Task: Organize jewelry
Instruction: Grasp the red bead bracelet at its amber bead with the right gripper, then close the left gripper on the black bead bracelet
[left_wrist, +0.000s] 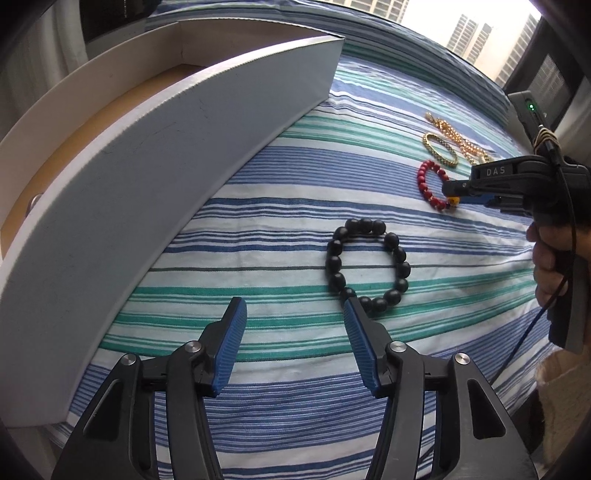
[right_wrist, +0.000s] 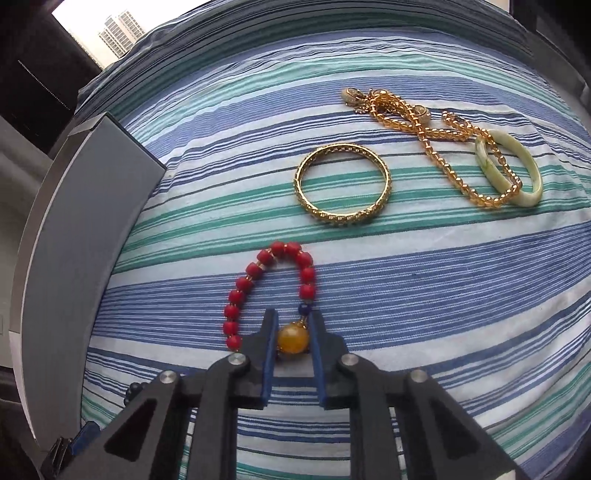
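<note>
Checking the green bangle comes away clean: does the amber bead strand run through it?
Yes: the amber strand passes through the green bangle and loops out over its rim.

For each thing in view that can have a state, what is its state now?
Left gripper: open, holds nothing.
Right gripper: shut on the amber bead of the red bracelet.
Black bracelet: flat on the bedspread, untouched.
Gold bangle: flat, untouched.
Gold chain: threaded through the jade bangle.
Box: open.
</note>
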